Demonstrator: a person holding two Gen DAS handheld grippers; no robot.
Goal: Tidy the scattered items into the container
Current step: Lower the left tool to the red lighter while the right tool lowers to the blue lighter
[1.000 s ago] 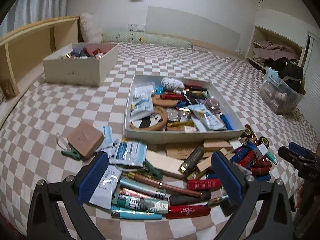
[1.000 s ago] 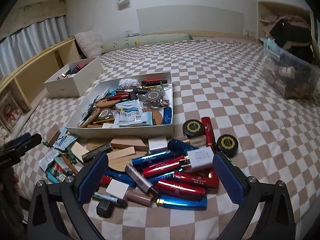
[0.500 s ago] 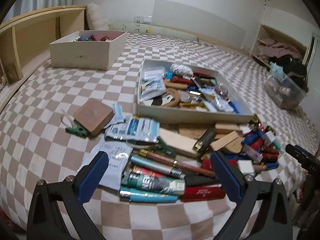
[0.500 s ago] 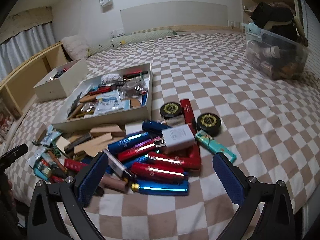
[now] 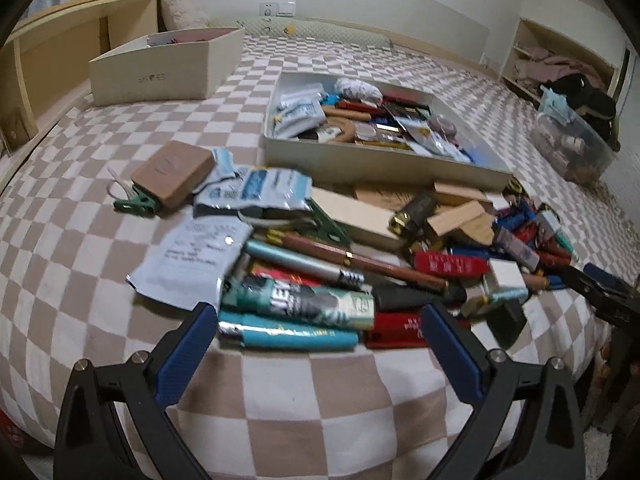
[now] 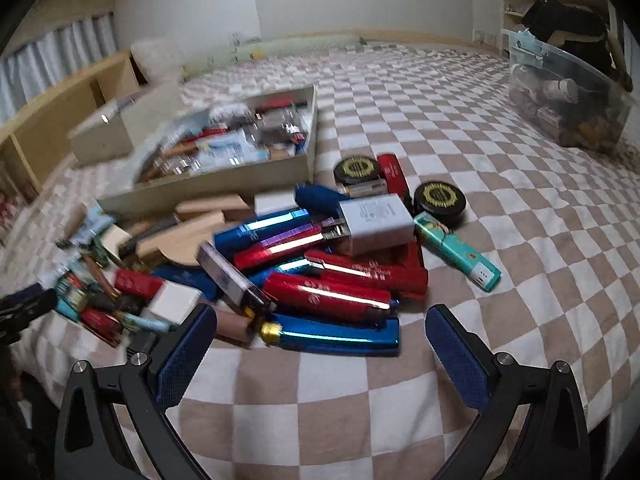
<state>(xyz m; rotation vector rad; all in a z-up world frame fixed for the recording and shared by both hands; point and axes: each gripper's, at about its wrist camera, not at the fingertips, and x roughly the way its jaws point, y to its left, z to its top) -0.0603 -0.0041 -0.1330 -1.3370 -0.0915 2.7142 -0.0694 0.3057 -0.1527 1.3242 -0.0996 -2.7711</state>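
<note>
Left wrist view. The left claw (image 5: 316, 334) stands with its blue pads wide apart and holds nothing; it hangs low over the near edge of the checkered bedspread (image 5: 312, 400). Directly ahead of it, between the two pads, lie a teal tube (image 5: 288, 334) and a green printed tube (image 5: 300, 300), the nearest pieces of the scattered pile. Ahead and to the left of the claw sit a white paper packet (image 5: 192, 256), a blue-and-white sachet (image 5: 256, 192) and a brown block (image 5: 172, 172). Farther ahead, beyond the pile, is the shallow white tray (image 5: 372, 164), already partly filled. A taller white box (image 5: 160, 72) stands well to the far left. The right claw's tip (image 5: 600, 284) shows at the right edge of this view.

Right wrist view. The right claw (image 6: 320, 340) is likewise spread open and empty, low over the bedspread (image 6: 500, 208). Just ahead, between its pads, lies a shiny blue tube (image 6: 332, 336), with red tubes (image 6: 328, 296) stacked touching behind it. A white charger (image 6: 376, 224) rests on top of the pile farther ahead; a teal lighter-shaped case (image 6: 456, 252) lies ahead to the right, near two black round tins (image 6: 440, 198). The tray (image 6: 208, 188) is ahead to the left, blurred. A clear bin (image 6: 568, 108) stands far right.
</note>
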